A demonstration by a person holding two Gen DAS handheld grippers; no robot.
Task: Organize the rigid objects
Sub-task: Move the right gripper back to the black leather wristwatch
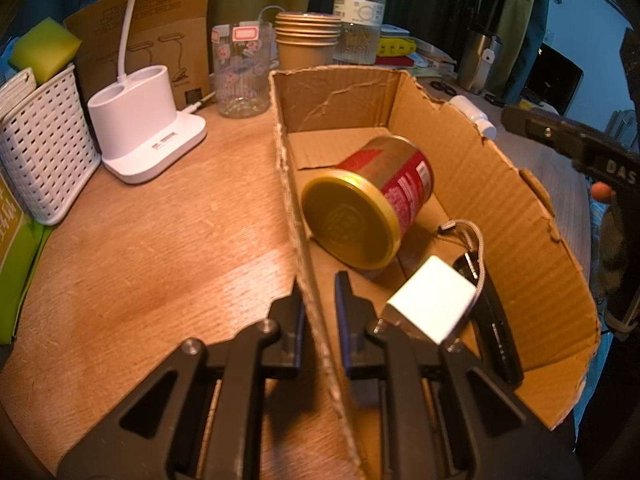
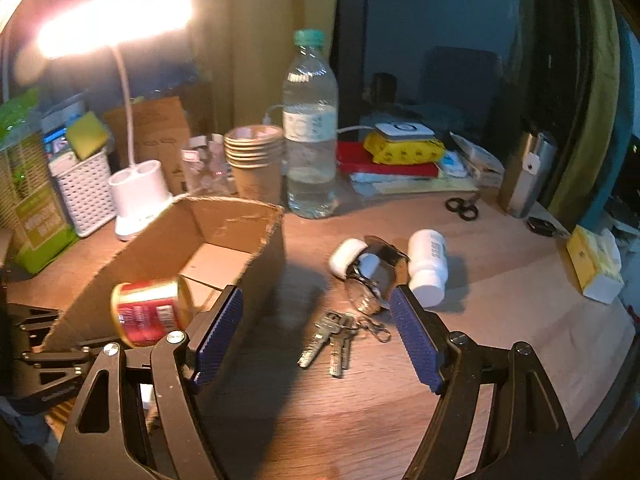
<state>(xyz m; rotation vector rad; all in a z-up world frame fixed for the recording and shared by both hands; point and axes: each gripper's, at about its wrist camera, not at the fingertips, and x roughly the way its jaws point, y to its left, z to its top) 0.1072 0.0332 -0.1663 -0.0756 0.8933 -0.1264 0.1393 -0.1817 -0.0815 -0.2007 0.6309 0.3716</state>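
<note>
Torn brown cardboard box (image 1: 500,200), left tool (image 1: 320,300) clamped on its wall, right tool (image 2: 316,312) apart over keys (image 2: 332,340).

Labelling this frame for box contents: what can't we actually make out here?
- Dark item in the cardboard box, left wrist view: the white block and the box wall cover most of it.
- Box floor, right wrist view: its near wall and the right gripper hide everything but the red can.
- Shiny metal piece by the keys, right wrist view: blurred, shape unclear.
- Can label text: too small in both views.
</note>
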